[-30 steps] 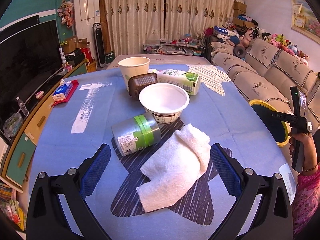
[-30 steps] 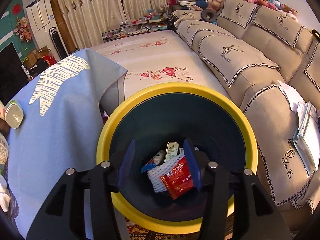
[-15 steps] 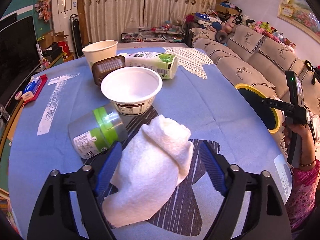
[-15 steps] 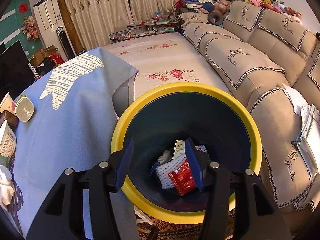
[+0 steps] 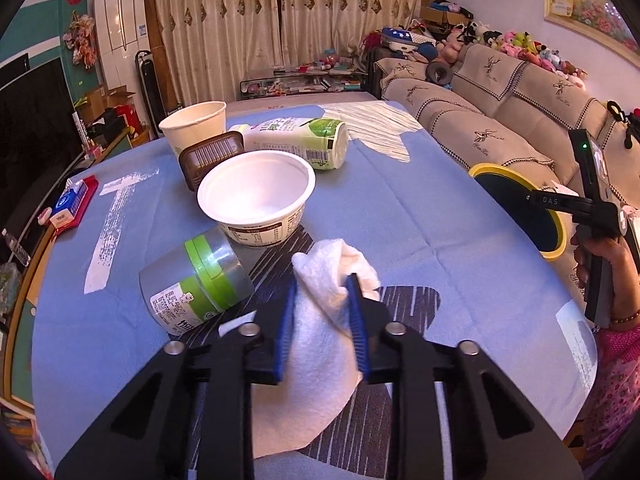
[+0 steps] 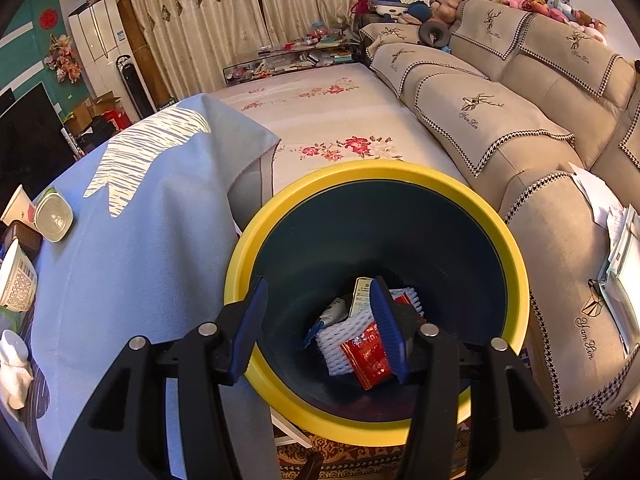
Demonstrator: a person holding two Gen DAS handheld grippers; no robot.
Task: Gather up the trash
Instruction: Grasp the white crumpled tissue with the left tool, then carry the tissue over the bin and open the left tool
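Left hand-held gripper (image 5: pixel 320 294), jaws closing, pinches the white paper towel (image 5: pixel 320 344) on the worktop (image 5: pixel 420 216), just beside the tipped grey can (image 5: pixel 196 284). Right hand-held gripper (image 6: pixel 318 312), half open and empty, hangs over the yellow-rimmed bin (image 6: pixel 516 264), beside the worktop.

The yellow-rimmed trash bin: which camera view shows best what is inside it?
The right wrist view. It looks down into the trash bin, showing white foam netting and a red wrapper at the bottom. The left wrist view shows only part of its yellow rim and dark inside, beside the table, with no contents visible.
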